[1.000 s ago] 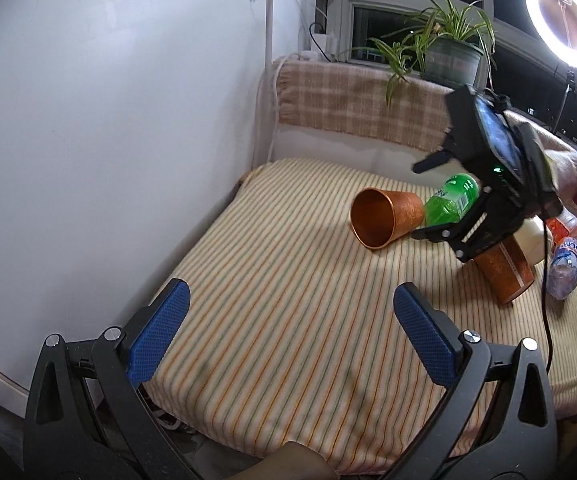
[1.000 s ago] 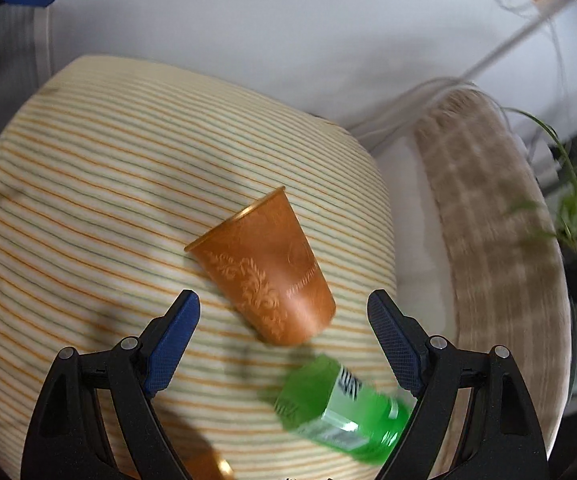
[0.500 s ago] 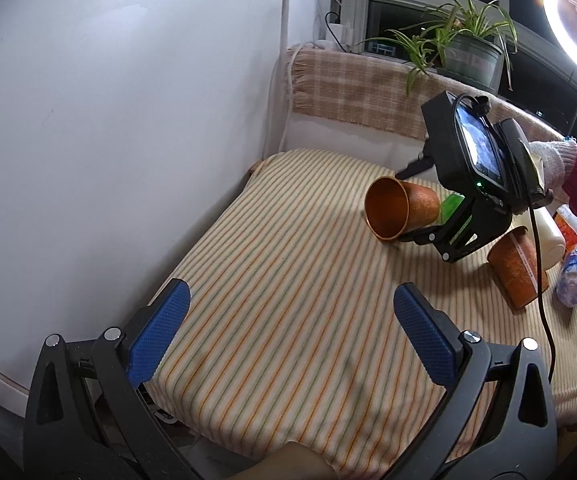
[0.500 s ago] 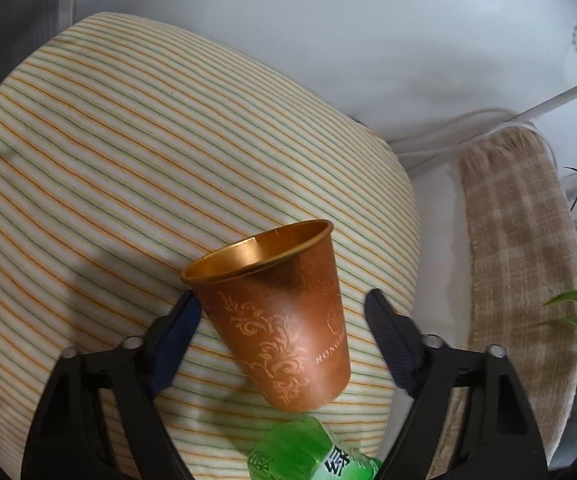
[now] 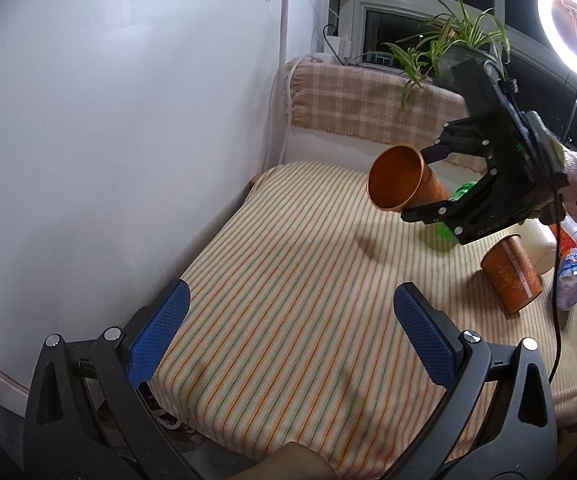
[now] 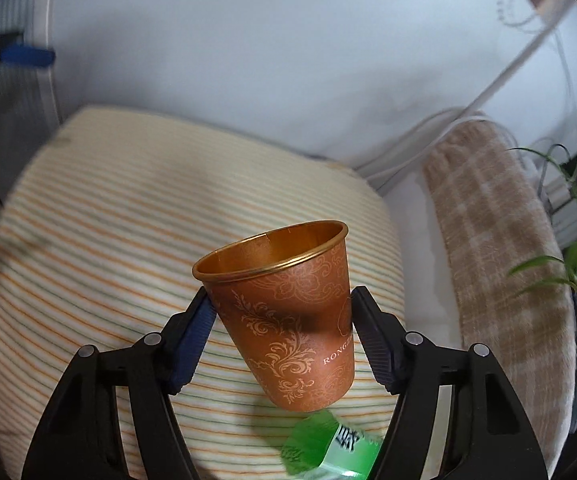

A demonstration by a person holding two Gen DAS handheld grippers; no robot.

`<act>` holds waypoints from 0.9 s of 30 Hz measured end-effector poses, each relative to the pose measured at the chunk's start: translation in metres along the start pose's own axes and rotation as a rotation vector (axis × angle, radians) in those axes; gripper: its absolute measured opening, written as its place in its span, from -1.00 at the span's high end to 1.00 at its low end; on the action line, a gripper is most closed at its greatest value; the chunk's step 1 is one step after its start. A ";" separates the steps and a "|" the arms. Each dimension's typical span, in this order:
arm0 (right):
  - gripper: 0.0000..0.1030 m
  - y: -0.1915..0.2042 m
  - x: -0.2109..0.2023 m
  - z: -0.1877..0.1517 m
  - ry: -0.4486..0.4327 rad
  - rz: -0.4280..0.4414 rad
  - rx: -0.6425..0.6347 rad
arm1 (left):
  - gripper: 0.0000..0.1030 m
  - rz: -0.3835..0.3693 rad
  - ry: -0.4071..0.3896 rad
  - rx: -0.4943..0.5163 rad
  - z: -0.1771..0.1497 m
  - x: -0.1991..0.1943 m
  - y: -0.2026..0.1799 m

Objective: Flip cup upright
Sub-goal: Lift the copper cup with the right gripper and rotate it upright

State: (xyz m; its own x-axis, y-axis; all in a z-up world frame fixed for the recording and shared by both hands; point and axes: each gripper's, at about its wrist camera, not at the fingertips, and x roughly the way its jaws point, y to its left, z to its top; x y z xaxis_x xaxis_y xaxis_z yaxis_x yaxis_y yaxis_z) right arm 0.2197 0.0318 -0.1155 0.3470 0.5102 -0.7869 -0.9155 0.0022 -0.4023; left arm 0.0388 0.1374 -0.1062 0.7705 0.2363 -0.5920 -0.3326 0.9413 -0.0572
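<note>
Two blue-padded fingers point(image 6: 199, 332) of my right gripper point(image 6: 278, 334) clamp the copper-coloured patterned paper cup point(image 6: 288, 320) aloft, mouth sideways — next, rotate upright and set down; left gripper point(image 5: 284, 338) wide, idle.

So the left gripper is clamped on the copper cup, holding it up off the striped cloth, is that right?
Not quite: it is the right gripper that is clamped on the copper cup, as the right wrist view shows. The cup is indeed held above the striped cloth; the left gripper is open.

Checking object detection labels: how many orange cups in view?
2. One orange cup is held off the striped tablecloth by the right gripper. The second cup is on the cloth near the table's right edge, beside bottles. More could be hidden behind the gripper.
</note>
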 end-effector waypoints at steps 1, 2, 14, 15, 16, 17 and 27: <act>-0.33 0.002 -0.010 -0.001 -0.015 0.000 0.020 | -1.00 -0.002 -0.006 0.003 0.000 -0.003 -0.001; -0.32 0.005 -0.016 -0.001 -0.028 0.001 0.035 | -1.00 -0.005 -0.011 0.005 0.000 -0.005 -0.002; -0.32 0.033 -0.111 -0.020 -0.184 -0.005 0.289 | -1.00 -0.067 -0.064 0.055 -0.005 -0.036 -0.025; -0.33 0.036 -0.119 -0.025 -0.195 -0.009 0.333 | -1.00 -0.074 -0.067 0.061 -0.005 -0.038 -0.027; -0.32 0.038 -0.126 -0.029 -0.204 -0.007 0.374 | -1.00 -0.080 -0.070 0.067 -0.006 -0.040 -0.029; -0.32 0.043 -0.134 -0.036 -0.216 -0.006 0.415 | -1.00 -0.088 -0.073 0.073 -0.007 -0.042 -0.032; -0.33 0.068 -0.176 -0.125 -0.265 0.049 0.940 | -1.00 -0.174 -0.082 0.141 -0.013 -0.055 -0.065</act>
State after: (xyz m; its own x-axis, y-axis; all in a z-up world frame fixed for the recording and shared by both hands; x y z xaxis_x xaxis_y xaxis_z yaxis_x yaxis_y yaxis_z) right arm 0.1218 -0.1653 -0.0629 0.3529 0.7046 -0.6156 -0.7567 0.6019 0.2552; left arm 0.0112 0.0600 -0.0806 0.8531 0.0812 -0.5153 -0.1161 0.9926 -0.0359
